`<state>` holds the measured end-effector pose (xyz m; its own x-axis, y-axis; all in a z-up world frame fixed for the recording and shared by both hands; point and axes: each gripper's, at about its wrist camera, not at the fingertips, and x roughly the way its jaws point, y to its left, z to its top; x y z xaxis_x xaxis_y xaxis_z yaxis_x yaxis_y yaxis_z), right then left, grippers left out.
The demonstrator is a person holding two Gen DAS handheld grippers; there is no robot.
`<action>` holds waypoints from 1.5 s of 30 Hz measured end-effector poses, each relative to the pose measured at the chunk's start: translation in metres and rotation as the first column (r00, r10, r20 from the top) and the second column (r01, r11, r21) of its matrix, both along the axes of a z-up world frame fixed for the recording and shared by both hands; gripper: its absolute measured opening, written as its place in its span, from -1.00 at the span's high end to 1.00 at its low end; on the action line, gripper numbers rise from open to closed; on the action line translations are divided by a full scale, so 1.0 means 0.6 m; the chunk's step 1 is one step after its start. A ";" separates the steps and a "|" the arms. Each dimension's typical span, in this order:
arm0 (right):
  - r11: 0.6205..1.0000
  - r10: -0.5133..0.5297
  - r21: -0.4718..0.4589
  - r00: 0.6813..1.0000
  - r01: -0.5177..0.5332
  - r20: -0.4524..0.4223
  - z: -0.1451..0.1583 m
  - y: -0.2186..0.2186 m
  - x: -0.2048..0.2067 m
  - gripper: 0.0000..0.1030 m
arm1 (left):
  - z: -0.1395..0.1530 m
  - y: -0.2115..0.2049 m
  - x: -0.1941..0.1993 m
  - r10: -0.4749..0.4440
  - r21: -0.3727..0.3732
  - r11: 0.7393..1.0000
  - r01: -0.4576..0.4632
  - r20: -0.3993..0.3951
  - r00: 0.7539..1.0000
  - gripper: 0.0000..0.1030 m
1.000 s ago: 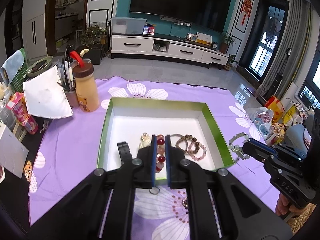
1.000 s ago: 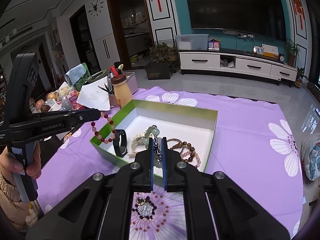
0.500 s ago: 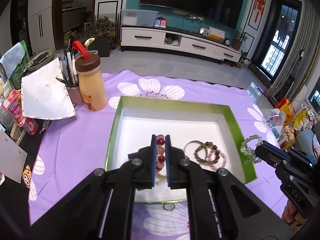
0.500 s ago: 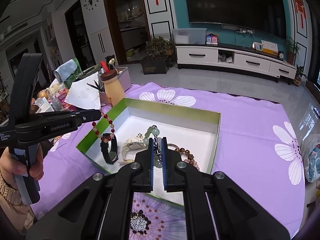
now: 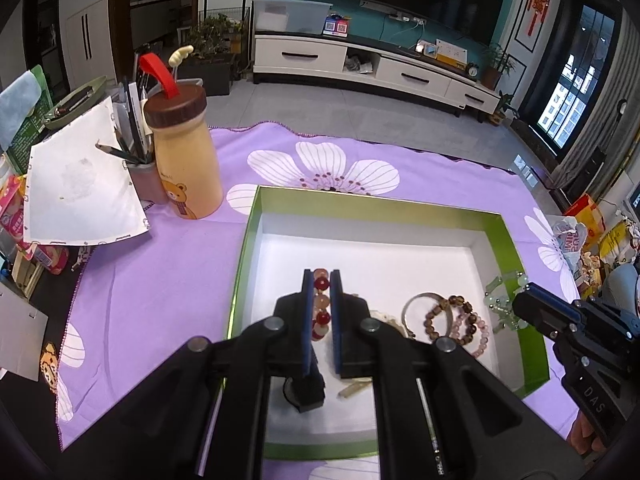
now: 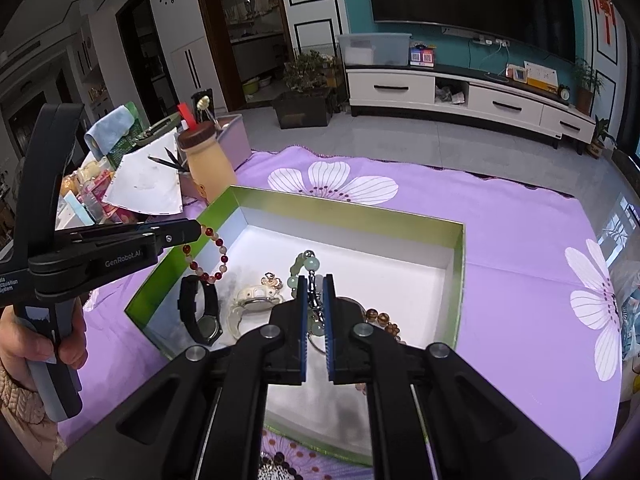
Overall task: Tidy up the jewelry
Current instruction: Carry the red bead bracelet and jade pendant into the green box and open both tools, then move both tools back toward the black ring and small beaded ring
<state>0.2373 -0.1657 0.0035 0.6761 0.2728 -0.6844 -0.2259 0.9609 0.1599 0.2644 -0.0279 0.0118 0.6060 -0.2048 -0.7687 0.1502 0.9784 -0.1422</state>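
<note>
Here, my table's purple cloth [image 5: 168, 280] carries a green-walled box [image 5: 520, 256] with a white floor. Over its left part my left tool [image 5: 321, 280] is pinching a red bead bracelet [image 6: 208, 258], which hangs in the air. Over its right part my right tool [image 6: 316, 284] is pinching a pale green bead bracelet [image 5: 505, 304]. On the floor lie a black watch [image 6: 200, 312], a white watch [image 6: 254, 300] and brown beads [image 5: 444, 314].
</note>
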 end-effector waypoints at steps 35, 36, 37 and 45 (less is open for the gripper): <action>0.999 -0.032 0.034 0.975 0.041 -0.219 -0.085 0.037 0.090 0.59 | -0.060 0.001 0.049 0.007 0.015 1.000 -0.006 -0.102 0.995 0.38; 0.998 -0.032 0.038 0.976 0.041 -0.216 -0.083 0.034 0.087 0.59 | -0.056 0.001 0.045 0.007 0.012 1.000 -0.006 -0.096 0.995 0.21; 0.998 -0.031 0.042 0.976 0.041 -0.213 -0.081 0.033 0.084 0.59 | -0.053 0.002 0.043 0.007 0.013 1.000 -0.006 -0.090 0.996 0.09; 0.997 -0.035 0.062 0.991 0.043 -0.126 -0.031 0.006 0.021 0.13 | -0.002 0.005 -0.003 0.008 0.017 1.000 -0.008 -0.014 1.000 -0.48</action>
<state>0.2500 -0.1620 -0.0150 0.5975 0.2944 -0.7459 -0.1628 0.9553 0.2467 0.2625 -0.0250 0.0107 0.5968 -0.1866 -0.7804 0.1402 0.9819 -0.1276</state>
